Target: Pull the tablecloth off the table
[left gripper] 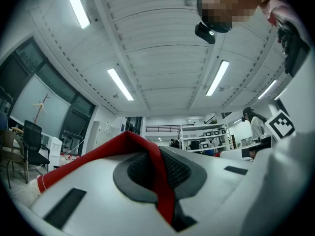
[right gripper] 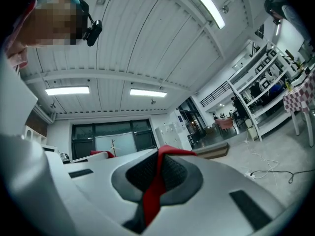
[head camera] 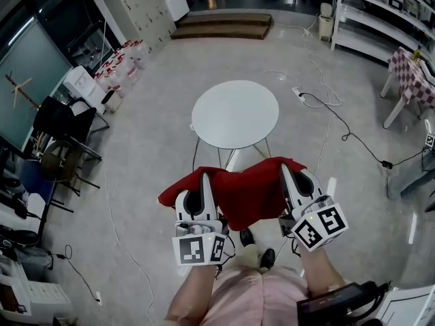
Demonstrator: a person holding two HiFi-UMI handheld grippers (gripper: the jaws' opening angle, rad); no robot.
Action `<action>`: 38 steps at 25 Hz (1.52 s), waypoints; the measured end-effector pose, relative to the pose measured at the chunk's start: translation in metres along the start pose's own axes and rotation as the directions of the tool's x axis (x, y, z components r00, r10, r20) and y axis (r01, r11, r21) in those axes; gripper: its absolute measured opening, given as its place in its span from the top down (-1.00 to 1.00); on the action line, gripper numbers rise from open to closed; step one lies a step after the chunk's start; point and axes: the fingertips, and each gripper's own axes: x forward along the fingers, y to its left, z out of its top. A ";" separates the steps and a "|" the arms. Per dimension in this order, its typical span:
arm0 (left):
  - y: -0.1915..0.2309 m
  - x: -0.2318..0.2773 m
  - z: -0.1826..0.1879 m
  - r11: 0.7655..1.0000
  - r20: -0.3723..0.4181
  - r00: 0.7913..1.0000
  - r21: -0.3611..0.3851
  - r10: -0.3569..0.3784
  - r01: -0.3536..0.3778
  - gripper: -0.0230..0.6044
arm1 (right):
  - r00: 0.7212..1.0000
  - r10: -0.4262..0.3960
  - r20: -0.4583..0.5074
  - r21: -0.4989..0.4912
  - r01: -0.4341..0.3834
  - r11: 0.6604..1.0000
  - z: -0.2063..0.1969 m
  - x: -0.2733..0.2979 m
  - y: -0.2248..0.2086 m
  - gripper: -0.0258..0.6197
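Tablecloth (head camera: pixel 248 195) off table (head camera: pixel 234 114), in L gripper (head camera: pixel 206 177), R gripper (head camera: pixel 287 169)

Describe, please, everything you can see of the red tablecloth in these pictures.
The tablecloth is plain red fabric, thin and limp by its look. It hangs bunched and sagging in the air in front of the person, strung between the two grippers. The left gripper pinches its edge at one end and the right gripper at the other, each with a narrow red fold squeezed between shut jaws. None of it lies on the round white table beyond it.
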 end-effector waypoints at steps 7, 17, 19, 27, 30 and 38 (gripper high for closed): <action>0.004 0.000 0.011 1.000 0.018 1.000 0.018 0.013 -0.014 0.80 | 1.000 0.017 0.010 -0.040 -0.016 0.999 0.010 0.005 0.008 0.84; 0.008 0.003 0.012 0.999 0.018 1.000 0.030 0.015 -0.015 0.80 | 1.000 0.015 0.009 -0.065 -0.014 0.998 0.009 0.012 0.010 0.84; 0.008 0.003 0.012 0.999 0.017 1.000 0.032 0.014 -0.014 0.80 | 1.000 0.013 0.008 -0.070 -0.012 0.997 0.009 0.013 0.010 0.84; 0.007 0.006 0.008 0.999 0.009 1.000 0.034 0.010 -0.010 0.80 | 1.000 0.008 0.007 -0.062 -0.007 0.998 0.007 0.014 0.005 0.85; 0.007 0.009 0.008 0.999 0.008 1.000 0.035 0.009 -0.009 0.80 | 1.000 0.006 0.010 -0.063 -0.005 0.998 0.008 0.016 0.004 0.85; 0.009 0.010 0.004 0.999 0.005 1.000 0.043 0.003 -0.004 0.80 | 1.000 0.004 0.016 -0.064 -0.003 0.998 0.004 0.018 0.003 0.84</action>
